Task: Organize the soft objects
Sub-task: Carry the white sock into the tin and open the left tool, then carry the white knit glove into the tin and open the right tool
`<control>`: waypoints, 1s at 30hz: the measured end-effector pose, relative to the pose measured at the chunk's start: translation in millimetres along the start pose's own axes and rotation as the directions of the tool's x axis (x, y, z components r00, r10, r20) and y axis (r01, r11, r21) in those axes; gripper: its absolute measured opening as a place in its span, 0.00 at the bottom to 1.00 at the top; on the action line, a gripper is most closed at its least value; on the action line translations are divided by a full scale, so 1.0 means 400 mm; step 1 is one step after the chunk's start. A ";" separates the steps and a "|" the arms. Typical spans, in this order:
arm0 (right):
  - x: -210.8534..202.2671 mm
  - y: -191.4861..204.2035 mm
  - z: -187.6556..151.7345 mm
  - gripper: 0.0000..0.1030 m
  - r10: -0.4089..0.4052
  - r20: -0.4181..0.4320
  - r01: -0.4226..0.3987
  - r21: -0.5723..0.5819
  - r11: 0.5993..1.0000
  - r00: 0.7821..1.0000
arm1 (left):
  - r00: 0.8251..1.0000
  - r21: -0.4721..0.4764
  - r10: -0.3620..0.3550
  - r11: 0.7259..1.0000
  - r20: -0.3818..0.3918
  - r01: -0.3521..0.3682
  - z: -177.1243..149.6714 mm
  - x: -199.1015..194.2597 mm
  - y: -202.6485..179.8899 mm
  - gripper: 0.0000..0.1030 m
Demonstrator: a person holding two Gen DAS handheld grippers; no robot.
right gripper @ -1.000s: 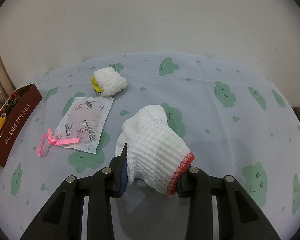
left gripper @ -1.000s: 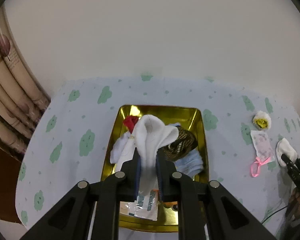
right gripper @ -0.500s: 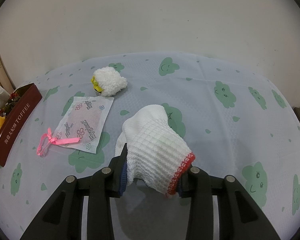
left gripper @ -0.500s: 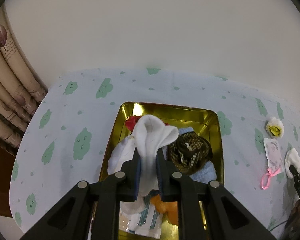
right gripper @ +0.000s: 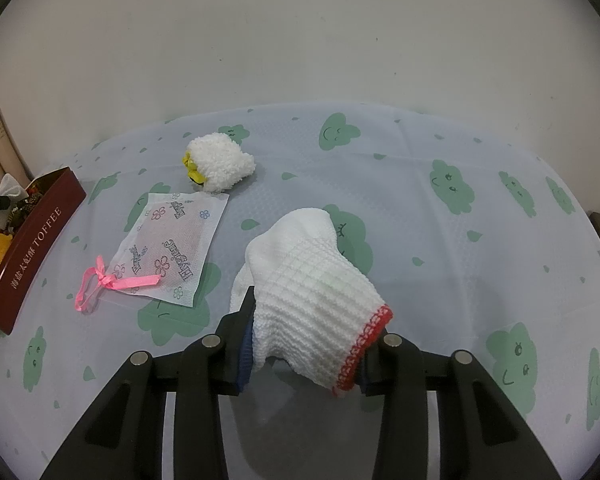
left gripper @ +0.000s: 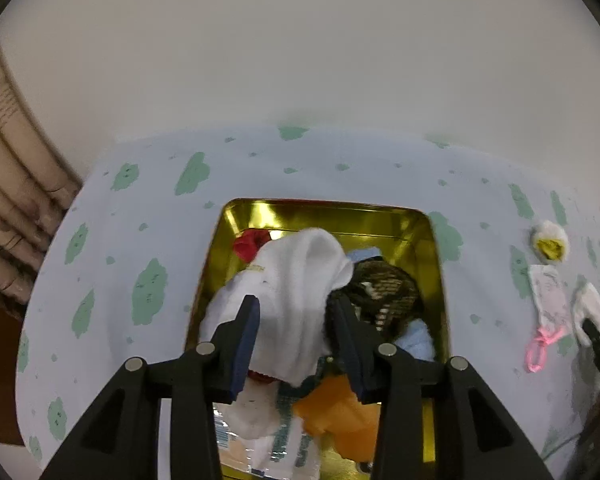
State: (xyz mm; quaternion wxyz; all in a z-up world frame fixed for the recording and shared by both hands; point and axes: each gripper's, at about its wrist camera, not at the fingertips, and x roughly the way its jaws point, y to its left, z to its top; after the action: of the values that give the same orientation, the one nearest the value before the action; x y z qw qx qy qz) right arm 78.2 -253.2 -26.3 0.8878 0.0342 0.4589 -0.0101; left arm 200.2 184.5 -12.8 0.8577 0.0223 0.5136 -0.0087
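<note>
While the tablecloth (right gripper: 420, 248) spreads wide, the gold tin (left gripper: 436, 264) sits at twelve o'clock of the left gripper (left gripper: 296, 320), whose jaws are opening around a white sock (left gripper: 296, 280) slumping onto the tin's pile, seemingly free. The right gripper (right gripper: 308, 328) clamps a knit glove (right gripper: 312, 280); a sachet (right gripper: 172, 248) lies at ten o'clock.

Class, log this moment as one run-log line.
left gripper: opening, white sock between fingers, over gold tin | right gripper: grips knitted glove
</note>
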 end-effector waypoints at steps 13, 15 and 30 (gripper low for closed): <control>0.005 -0.010 0.001 0.37 0.018 -0.004 -0.018 0.016 1.000 1.000 | 0.992 0.020 0.025 0.999 0.121 -0.028 -0.042 -0.169 0.003 0.38; 0.006 -0.017 -0.001 0.37 0.033 -0.005 -0.033 0.033 0.999 0.999 | 0.989 0.037 0.058 0.997 0.140 -0.063 -0.064 -0.189 0.007 0.38; -0.006 0.023 0.000 0.31 -0.070 -0.005 0.070 -0.035 0.997 0.998 | 0.985 -0.116 0.120 0.988 0.122 -0.106 -0.226 -0.164 0.176 0.38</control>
State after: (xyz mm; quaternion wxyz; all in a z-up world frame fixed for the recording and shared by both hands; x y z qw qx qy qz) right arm 77.3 -244.0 -24.0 0.8858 0.0026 0.4628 -0.0330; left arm 92.3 258.6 4.5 0.8879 0.0039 0.4551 0.0666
